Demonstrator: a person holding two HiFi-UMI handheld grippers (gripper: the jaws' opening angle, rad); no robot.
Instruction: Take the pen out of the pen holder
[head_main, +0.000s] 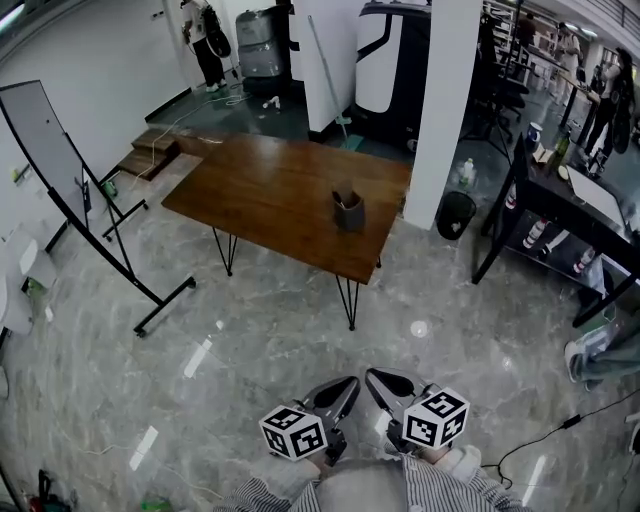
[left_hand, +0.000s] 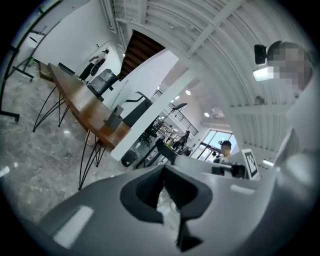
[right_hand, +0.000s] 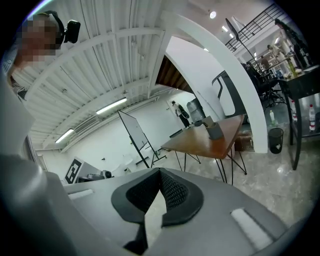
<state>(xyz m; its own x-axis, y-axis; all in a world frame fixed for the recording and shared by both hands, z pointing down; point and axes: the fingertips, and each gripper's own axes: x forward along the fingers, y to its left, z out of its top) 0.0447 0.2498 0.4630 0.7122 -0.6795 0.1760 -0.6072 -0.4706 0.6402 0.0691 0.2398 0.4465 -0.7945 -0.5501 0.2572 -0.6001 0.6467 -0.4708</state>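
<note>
Head view: left tongs (head_main: 350, 385), right tongs (head_main: 375, 378) clenched, empty; arriving clenched could knock dark pen holder (head_main: 348, 212) off brown wooden counter (head_main: 270, 180) edge.

Smooth wooden table (head_main: 270, 190), glossy marble-look floor (head_main: 300, 340), seemingly matt pen holder (head_main: 348, 212)

Left claw (head_main: 348, 385), right claw (head_main: 377, 378), both closed
</note>
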